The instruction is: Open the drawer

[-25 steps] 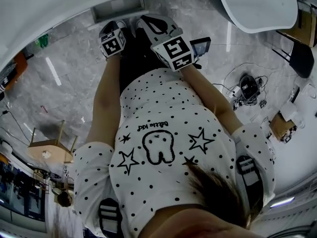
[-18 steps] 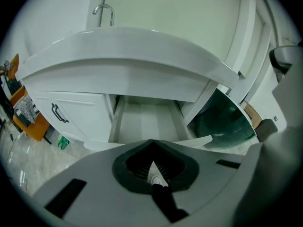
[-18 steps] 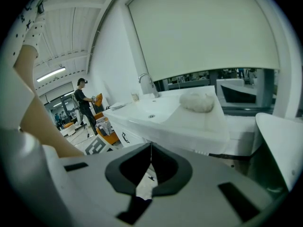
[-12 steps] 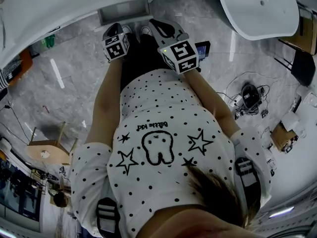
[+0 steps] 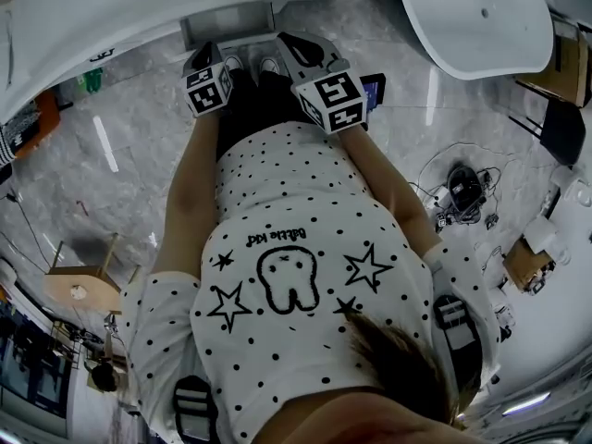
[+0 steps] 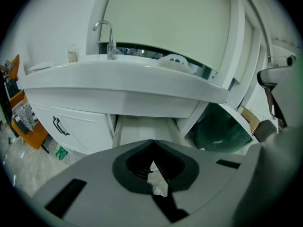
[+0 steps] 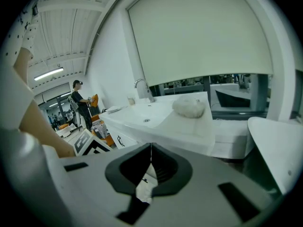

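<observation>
The white drawer [image 5: 227, 24] stands pulled out from under the vanity counter [image 5: 139, 3]; in the left gripper view the drawer [image 6: 142, 129] shows open below the counter [image 6: 123, 82] with its tap [image 6: 108, 37]. My left gripper [image 5: 209, 55] hangs in front of the drawer, jaws shut and holding nothing; in its own view the left gripper [image 6: 152, 142] points at the drawer opening. My right gripper [image 5: 294, 44] is beside it, to the right. The right gripper [image 7: 151, 145] has its jaws together and nothing between them.
A cabinet door with a black handle [image 6: 59, 126] sits left of the drawer. A white bathtub [image 5: 481, 17] stands at the upper right. A green bottle [image 5: 86, 79], a wooden stool [image 5: 79, 285] and cables [image 5: 462, 178] lie on the floor. A person [image 7: 80, 103] stands farther off.
The left gripper has risen a little in front of the open drawer. Both grippers stay shut and the drawer has not moved.
</observation>
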Tool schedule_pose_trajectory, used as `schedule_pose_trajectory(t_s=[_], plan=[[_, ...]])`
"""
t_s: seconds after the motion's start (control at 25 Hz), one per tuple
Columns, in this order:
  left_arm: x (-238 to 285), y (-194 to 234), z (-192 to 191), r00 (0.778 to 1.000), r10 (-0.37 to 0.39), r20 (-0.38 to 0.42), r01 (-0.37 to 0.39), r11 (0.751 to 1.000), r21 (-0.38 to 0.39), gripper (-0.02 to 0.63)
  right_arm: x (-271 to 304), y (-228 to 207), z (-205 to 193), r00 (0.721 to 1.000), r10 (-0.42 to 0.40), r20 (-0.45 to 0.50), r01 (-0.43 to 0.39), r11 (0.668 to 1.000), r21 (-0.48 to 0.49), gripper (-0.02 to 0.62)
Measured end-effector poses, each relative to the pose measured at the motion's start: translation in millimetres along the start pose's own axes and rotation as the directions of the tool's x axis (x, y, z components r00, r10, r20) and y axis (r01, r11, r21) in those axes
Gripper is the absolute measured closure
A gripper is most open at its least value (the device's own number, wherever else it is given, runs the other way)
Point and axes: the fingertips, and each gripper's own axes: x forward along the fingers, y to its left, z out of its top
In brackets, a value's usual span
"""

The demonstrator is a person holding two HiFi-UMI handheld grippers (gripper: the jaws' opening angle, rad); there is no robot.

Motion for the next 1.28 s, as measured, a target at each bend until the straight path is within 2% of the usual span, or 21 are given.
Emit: schedule_pose_trajectory(t_s=[0.36, 0.68, 1.08, 1.28], plan=[[-10, -9, 19, 0.998, -0.012, 0.064, 0.012, 1.000, -0.010, 0.601, -2, -9, 3, 1.000, 0.004, -0.008, -0.004, 1.000, -0.014, 0.581], [-14, -22, 34, 0.993, -0.067, 0.101, 0.060, 0.996, 0.069, 0.601, 6, -9, 2, 0.999, 0.015, -0.033, -0.016, 0.999, -0.039, 0.581], [-17, -22, 46, 0.986, -0.070, 0.149, 0.064, 0.997, 0.049, 0.601, 10, -14, 1, 0.998, 0.027, -0.052, -0.030, 0.997, -0.071, 0.581], [-19, -23, 50, 0.984, -0.077, 0.159, 0.067, 0.995, 0.068, 0.601, 11, -13, 4, 0.999, 0.023, -0.043, -0.027, 0.997, -0.077, 0.581]])
